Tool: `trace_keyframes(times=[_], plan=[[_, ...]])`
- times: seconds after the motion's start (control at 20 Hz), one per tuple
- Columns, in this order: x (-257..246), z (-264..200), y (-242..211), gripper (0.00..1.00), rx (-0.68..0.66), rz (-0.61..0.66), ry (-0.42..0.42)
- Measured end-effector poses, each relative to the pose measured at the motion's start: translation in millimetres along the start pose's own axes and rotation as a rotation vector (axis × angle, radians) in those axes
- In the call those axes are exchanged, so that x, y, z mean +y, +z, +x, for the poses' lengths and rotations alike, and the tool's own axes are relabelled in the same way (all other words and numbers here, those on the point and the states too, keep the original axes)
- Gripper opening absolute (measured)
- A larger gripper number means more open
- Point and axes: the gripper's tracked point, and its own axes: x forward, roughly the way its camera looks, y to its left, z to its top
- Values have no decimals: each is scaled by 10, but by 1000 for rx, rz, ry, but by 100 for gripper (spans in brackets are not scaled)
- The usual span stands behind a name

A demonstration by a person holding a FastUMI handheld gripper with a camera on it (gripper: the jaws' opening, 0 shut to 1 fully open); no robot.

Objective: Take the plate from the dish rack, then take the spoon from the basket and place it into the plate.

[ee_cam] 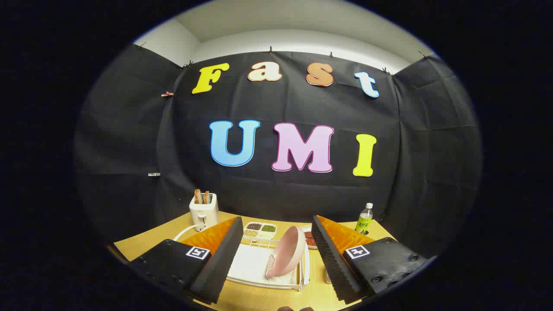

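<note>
Pink, one plate (286, 252) leans in one dish rack (259, 276) between the released tool's (275, 259) two fingers.

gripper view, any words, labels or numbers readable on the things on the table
bottle label: print too small to read
toaster: no readable text
square markers on the open tongs: patterns, not words
plate and dish rack: no text

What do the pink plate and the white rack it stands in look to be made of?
The pink plate looks like plastic or glazed ceramic: smooth, with a soft sheen. The dish rack seems to be white plastic with thin coated wire, matte. The open gripper is just short of the plate.
</note>
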Motion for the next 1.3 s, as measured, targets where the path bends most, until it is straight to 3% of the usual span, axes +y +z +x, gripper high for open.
trace_keyframes(times=[1.0, 1.15, 1.3], plan=[[-265, 405, -243, 97, 103, -10, -20], [-324, 557, -308, 98, 158, -29, -27], [-293, 753, -425, 98, 256, -47, 18]])
